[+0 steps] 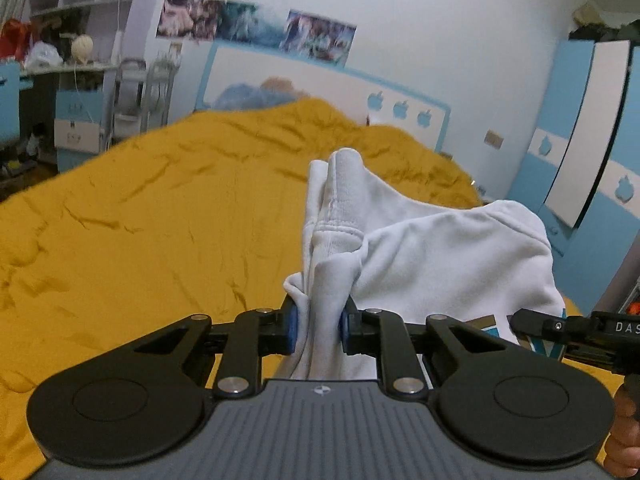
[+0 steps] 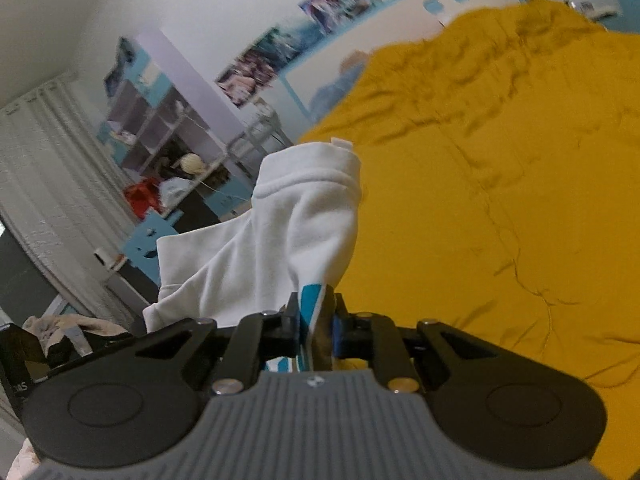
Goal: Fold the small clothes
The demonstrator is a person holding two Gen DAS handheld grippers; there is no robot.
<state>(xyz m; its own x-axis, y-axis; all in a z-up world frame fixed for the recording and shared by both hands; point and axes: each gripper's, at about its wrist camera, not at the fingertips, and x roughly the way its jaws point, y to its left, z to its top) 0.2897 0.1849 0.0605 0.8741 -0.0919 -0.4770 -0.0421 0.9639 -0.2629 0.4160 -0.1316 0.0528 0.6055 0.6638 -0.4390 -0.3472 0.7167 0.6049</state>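
Observation:
A small white garment (image 1: pixel 440 256) with a teal print hangs bunched above the yellow bed cover (image 1: pixel 140 240). My left gripper (image 1: pixel 318 324) is shut on a gathered fold of it, and a hemmed edge (image 1: pixel 340 232) stands up just beyond the blue pads. In the right wrist view the same white garment (image 2: pixel 288 232) rises ahead of my right gripper (image 2: pixel 318 320), which is shut on a part bearing the teal print (image 2: pixel 310 300). The cloth sags between the two grips, off the yellow bed cover (image 2: pixel 500 200).
A white and blue headboard (image 1: pixel 320 76) and posters back the bed. A blue and white wardrobe (image 1: pixel 580 140) stands right, shelves and a cluttered desk (image 1: pixel 68 60) left. A hand (image 1: pixel 624 440) holds the other tool's black body (image 1: pixel 592 332). Curtains (image 2: pixel 52 168) hang left.

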